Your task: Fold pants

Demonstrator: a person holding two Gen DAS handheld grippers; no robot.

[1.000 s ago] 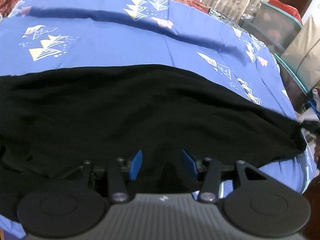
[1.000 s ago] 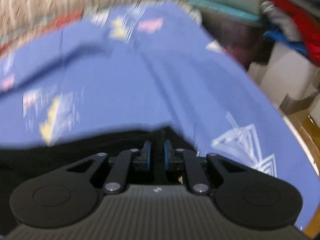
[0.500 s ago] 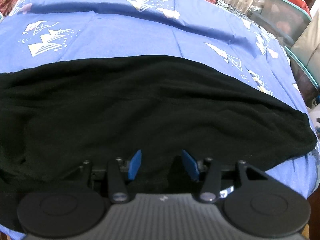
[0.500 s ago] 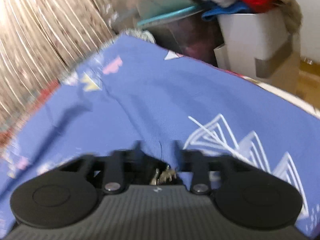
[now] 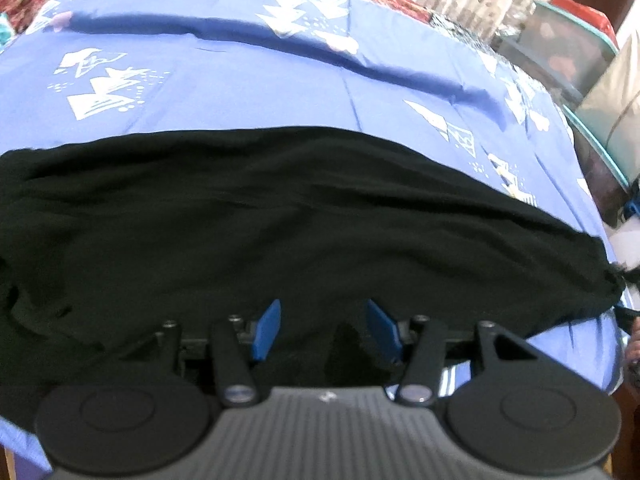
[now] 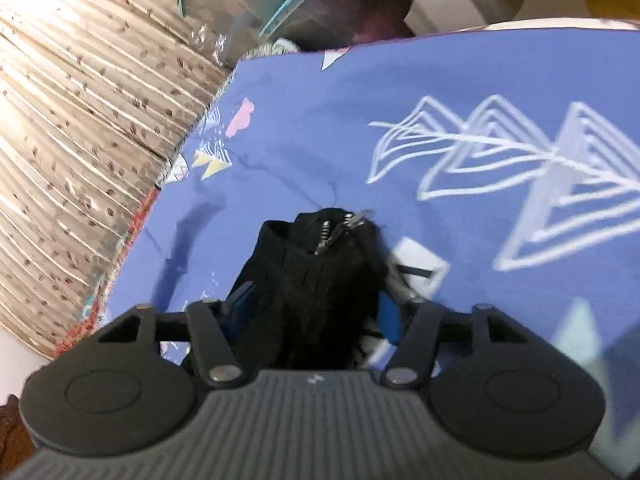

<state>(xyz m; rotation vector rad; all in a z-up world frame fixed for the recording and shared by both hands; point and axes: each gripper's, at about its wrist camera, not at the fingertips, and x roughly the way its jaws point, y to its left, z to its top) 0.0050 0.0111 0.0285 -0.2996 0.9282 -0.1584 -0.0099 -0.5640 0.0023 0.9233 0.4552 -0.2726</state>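
One fold looks done: the black pants (image 5: 280, 216) lie as a long band across the blue bedsheet (image 5: 240, 80). Left tongs (image 5: 324, 330) hover spread over the near edge; right tongs (image 6: 312, 312) are closing around the bunched zipper end (image 6: 340, 228). Further folds remain.

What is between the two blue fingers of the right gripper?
A bunched end of the black pants, zipper showing, sits between the closing right gripper fingers, in the right wrist view.
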